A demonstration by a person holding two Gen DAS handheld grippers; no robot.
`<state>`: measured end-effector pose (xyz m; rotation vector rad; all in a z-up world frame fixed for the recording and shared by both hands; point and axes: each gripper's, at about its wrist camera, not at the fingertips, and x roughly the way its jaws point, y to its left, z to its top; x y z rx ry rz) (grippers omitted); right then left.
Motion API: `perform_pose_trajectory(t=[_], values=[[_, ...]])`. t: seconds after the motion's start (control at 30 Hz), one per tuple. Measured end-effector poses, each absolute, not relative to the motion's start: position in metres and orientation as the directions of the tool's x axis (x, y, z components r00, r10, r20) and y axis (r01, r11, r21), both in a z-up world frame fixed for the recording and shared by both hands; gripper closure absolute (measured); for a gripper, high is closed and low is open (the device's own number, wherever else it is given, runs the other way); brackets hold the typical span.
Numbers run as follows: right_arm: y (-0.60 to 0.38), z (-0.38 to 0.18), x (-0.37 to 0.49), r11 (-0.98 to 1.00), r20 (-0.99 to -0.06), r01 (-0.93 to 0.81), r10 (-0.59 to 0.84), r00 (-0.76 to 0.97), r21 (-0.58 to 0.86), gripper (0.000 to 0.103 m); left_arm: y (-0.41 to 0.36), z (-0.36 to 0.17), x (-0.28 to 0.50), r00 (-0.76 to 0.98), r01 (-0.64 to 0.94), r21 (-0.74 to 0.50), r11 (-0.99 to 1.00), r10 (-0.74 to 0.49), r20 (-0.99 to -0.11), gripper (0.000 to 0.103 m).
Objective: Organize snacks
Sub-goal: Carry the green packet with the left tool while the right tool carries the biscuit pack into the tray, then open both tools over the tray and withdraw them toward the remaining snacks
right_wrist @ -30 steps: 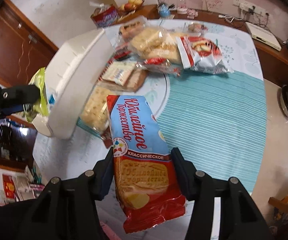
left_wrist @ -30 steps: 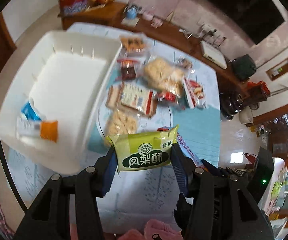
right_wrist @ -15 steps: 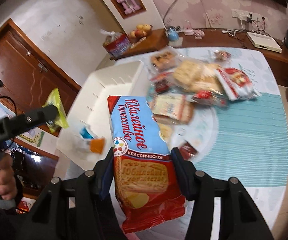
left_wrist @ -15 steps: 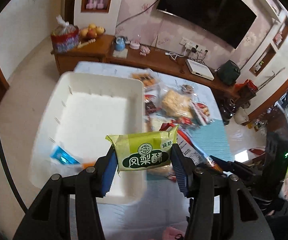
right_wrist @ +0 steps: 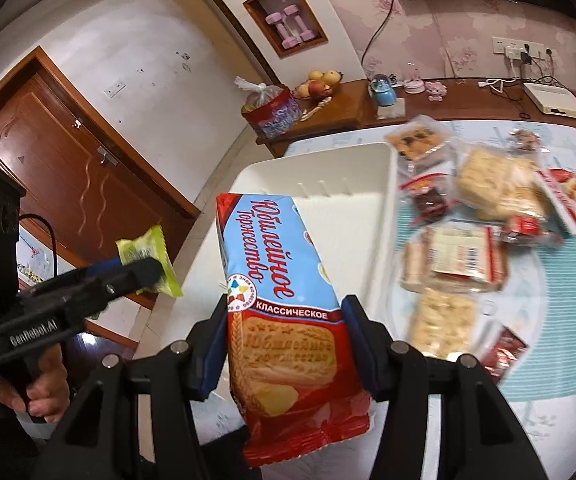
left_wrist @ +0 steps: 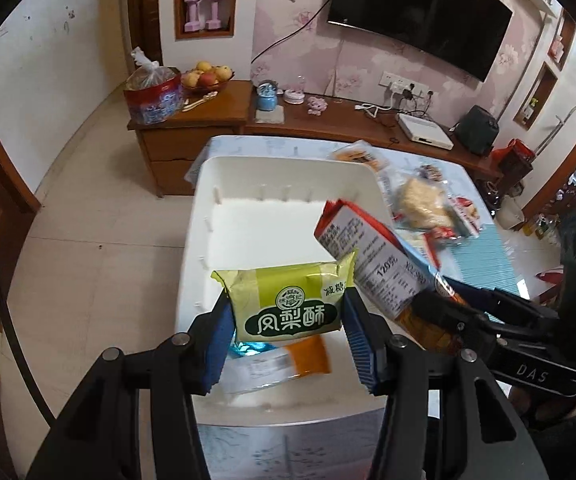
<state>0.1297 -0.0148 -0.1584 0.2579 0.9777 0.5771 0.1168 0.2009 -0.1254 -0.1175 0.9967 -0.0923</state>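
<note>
My left gripper [left_wrist: 288, 332] is shut on a green pineapple-cake pack [left_wrist: 288, 304] and holds it above the near end of the white bin [left_wrist: 283, 172]. An orange and blue snack pack [left_wrist: 283, 364] lies in the bin below it. My right gripper [right_wrist: 283, 344] is shut on a blue and red biscuit pack [right_wrist: 283, 300], held over the bin's near right side [right_wrist: 380, 240]. The biscuit pack shows in the left wrist view [left_wrist: 372, 260], and the left gripper with its green pack shows in the right wrist view [right_wrist: 147, 260].
Several snack packs [right_wrist: 484, 200] lie on the table [right_wrist: 568, 320] right of the bin. A wooden sideboard [left_wrist: 207, 120] with a fruit bowl and a red tin stands behind the table. A door [right_wrist: 67, 184] is at the left.
Both grippers have risen and swung left over the bin with their packs. The biscuit pack has come in beside the green pack.
</note>
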Motion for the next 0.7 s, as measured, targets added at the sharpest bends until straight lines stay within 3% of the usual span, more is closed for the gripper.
perform_pose_trajectory(t=[0.27, 0.37, 0.43, 0.5, 0.7], values=[[0.034, -0.162, 0.133, 0.841, -0.725, -0.362, 0.534, 0.435, 0.402, 0.049, 0.218, -0.132, 0.115, 0.548, 0.021, -0.145, 0.989, -0.133, -0.826, 0.050], [0.041, -0.163, 0.134, 0.843, -0.728, -0.361, 0.530, 0.434, 0.399, 0.049, 0.216, -0.132, 0.113, 0.546, 0.028, -0.147, 0.989, -0.138, -0.827, 0.039], [0.041, -0.163, 0.134, 0.830, -0.719, -0.365, 0.552, 0.423, 0.422, 0.048, 0.213, -0.129, 0.109, 0.556, 0.039, -0.161, 0.986, -0.155, -0.817, 0.027], [0.038, -0.161, 0.133, 0.828, -0.713, -0.365, 0.556, 0.428, 0.427, 0.048, 0.212, -0.124, 0.104, 0.576, 0.047, -0.189, 0.981, -0.181, -0.797, 0.022], [0.018, -0.149, 0.129, 0.826, -0.682, -0.355, 0.563, 0.467, 0.439, 0.047, 0.202, -0.112, 0.095, 0.601, 0.025, -0.204, 0.979, -0.178, -0.780, 0.021]])
